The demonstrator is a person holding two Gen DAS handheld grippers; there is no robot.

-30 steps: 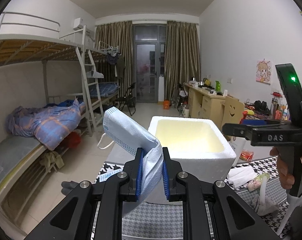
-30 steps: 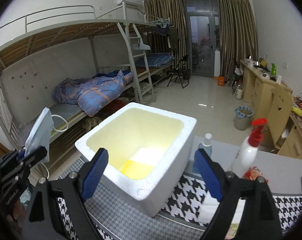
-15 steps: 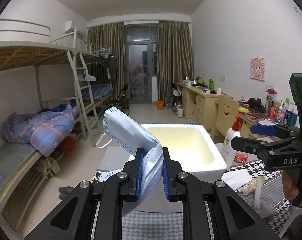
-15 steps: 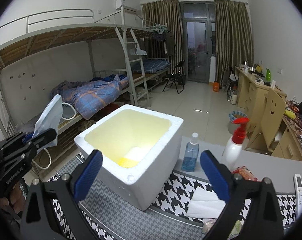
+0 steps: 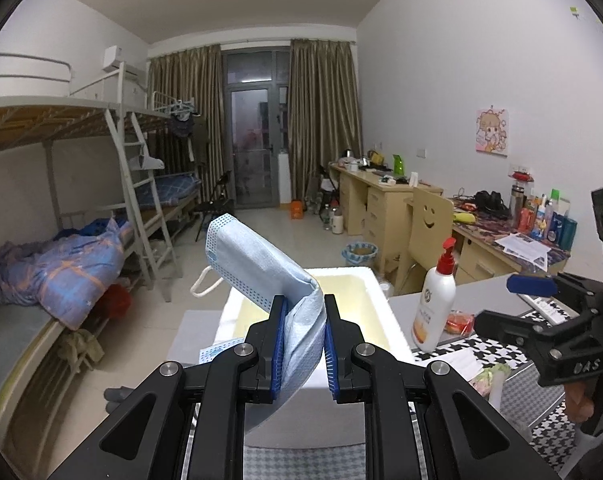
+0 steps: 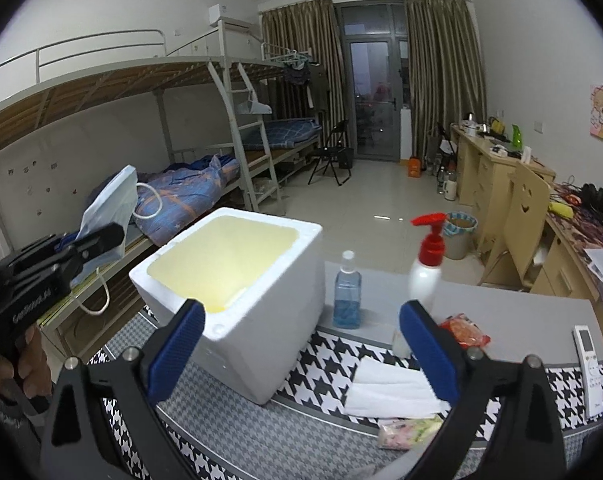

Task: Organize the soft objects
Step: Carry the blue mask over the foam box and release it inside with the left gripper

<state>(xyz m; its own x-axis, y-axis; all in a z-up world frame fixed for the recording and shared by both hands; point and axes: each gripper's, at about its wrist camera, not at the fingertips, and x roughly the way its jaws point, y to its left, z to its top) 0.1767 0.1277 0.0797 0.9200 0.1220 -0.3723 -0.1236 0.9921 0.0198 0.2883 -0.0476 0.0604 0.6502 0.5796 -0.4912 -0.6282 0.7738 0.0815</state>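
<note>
A: Clamping a pale blue pleated disposable face mask (image 5: 261,264), the left gripper (image 5: 303,344) has its blue pads nearly together, pressing on the folded fabric from both sides. A white ear loop (image 5: 201,282) hangs off the mask's far end.

B: Where is it relative to the white square foam box with a yellowish inside (image 6: 237,280)?

A: On the near left side of the box, held up in the air at about rim height, not inside it. From the right wrist view the mask (image 6: 109,208) sits left of the box, apart from it.

B: Right gripper (image 6: 301,344)?

A: Jaws spread wide, nothing between the blue pads. It hovers on the near side of the box, over the black-and-white houndstooth cloth (image 6: 333,360). A hand (image 5: 581,396) grips its handle.

B: Other stuff near the box?

A: Right of the box: a small clear bottle of blue liquid (image 6: 347,292), then a white pump bottle with a red top (image 6: 425,264). Near-right of the box lies a folded white cloth (image 6: 389,388) on the houndstooth. Just nearer than that, a pinkish-green soft packet (image 6: 409,432), can't tell what it is. A red-orange snack packet (image 6: 465,330) sits beyond the white cloth. A white remote control (image 6: 591,364) lies furthest right of the box.

B: Inside of the box?

A: Bottom mostly hidden by the rim.
</note>
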